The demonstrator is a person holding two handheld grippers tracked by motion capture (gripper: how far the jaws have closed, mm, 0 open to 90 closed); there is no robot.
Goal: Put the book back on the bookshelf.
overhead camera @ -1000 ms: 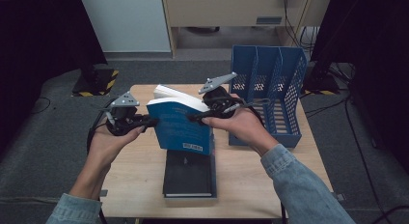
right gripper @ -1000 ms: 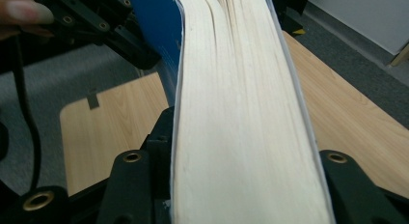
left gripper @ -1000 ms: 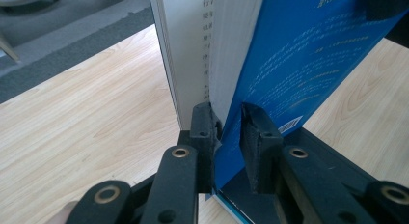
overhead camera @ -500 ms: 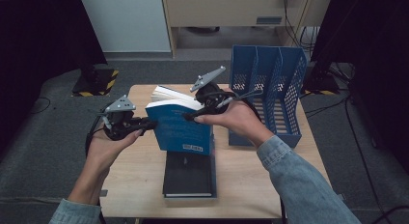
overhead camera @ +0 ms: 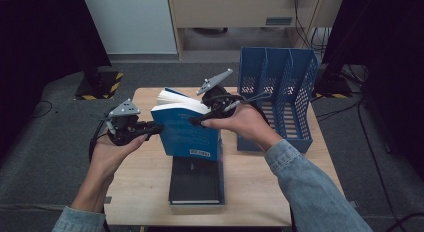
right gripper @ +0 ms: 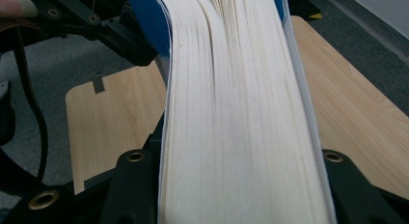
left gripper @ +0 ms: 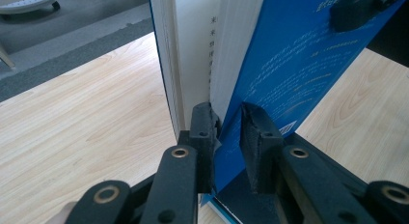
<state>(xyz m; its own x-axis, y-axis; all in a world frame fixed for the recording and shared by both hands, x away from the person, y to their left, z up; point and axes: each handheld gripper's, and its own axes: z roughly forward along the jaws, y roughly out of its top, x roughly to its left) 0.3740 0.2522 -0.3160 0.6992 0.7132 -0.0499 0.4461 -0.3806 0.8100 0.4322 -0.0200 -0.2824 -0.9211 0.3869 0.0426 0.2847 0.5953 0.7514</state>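
Note:
A blue paperback book [overhead camera: 189,134] is held upright in the air over the table's middle, pages fanned at the top. My left gripper [overhead camera: 152,128] grips its left edge; in the left gripper view the jaws [left gripper: 226,132] are shut on the blue cover [left gripper: 289,64] and a few pages. My right gripper [overhead camera: 197,121] holds the top right edge; in the right gripper view the jaws [right gripper: 236,185] straddle the whole page block [right gripper: 241,113]. A dark book [overhead camera: 196,179] lies flat on the table below.
A blue slotted file rack [overhead camera: 280,92] stands at the right rear of the wooden table [overhead camera: 140,192]. Bare tabletop lies left of the dark book and along the front edge. Dark floor and cables surround the table.
My right gripper has shifted slightly left and tipped, turning the book's top a little. The left gripper has dropped slightly. Both keep hold of the book.

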